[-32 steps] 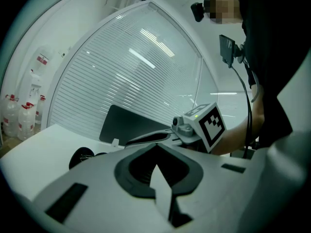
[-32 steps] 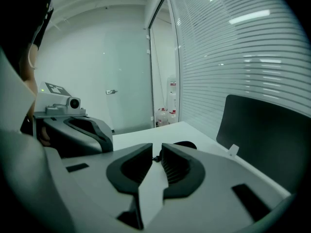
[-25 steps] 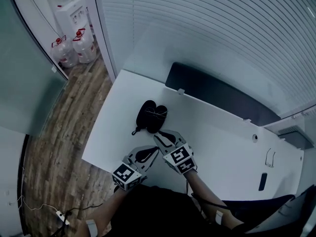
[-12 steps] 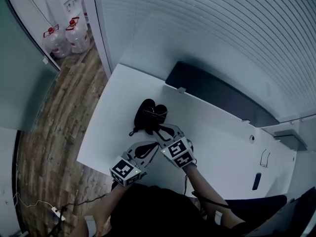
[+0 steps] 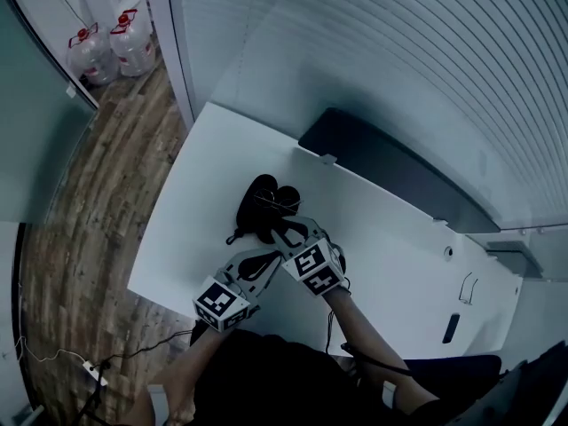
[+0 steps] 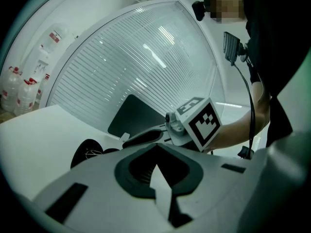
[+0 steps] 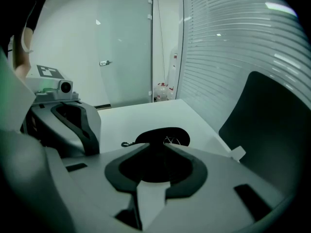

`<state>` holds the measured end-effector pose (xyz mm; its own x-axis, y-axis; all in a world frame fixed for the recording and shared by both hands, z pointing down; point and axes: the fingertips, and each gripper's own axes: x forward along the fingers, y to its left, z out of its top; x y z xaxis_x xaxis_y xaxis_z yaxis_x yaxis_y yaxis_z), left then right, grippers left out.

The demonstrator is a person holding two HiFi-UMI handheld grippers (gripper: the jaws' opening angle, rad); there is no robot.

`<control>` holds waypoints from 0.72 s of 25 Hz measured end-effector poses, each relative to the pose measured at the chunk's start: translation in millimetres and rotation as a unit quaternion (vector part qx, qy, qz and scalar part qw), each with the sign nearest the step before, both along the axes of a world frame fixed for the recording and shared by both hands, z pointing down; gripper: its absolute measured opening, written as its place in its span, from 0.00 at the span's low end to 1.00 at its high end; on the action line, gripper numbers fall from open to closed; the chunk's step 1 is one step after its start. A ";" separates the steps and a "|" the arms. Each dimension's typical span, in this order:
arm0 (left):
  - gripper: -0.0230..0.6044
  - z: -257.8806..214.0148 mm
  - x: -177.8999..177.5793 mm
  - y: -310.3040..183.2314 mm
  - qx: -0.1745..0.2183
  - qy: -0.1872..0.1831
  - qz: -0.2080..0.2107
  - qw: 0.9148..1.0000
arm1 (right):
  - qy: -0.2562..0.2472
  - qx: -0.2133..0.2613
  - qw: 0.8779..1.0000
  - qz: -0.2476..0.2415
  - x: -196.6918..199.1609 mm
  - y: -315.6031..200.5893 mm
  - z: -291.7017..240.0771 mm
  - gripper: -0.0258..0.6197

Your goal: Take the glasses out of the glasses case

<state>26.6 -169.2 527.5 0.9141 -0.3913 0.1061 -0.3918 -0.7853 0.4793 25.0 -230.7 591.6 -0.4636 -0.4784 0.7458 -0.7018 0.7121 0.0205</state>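
Gaping oval black glasses case (image 5: 266,204)

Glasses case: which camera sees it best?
The right gripper view: the open glasses case lies straight ahead, with the glasses glinting inside. The head view shows it small and far off; the left gripper view catches only a dark part.

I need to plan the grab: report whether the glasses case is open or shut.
Open. The glasses case lies spread in two black halves on the table, and the glasses show inside as thin wire.
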 end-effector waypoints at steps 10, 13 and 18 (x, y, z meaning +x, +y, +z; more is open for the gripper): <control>0.05 15.6 3.6 -16.3 -0.019 0.005 -0.004 1.000 | 0.049 -0.026 0.998 -0.022 4.1 -19.5 19.3 0.17; 0.05 22.3 5.5 -22.3 -0.026 0.006 -0.008 1.000 | 0.059 -0.036 0.997 -0.029 6.6 -24.0 26.9 0.17; 0.05 31.4 10.6 -31.5 -0.045 0.005 -0.016 0.999 | 0.086 -0.063 0.993 -0.051 12.3 -29.6 39.2 0.19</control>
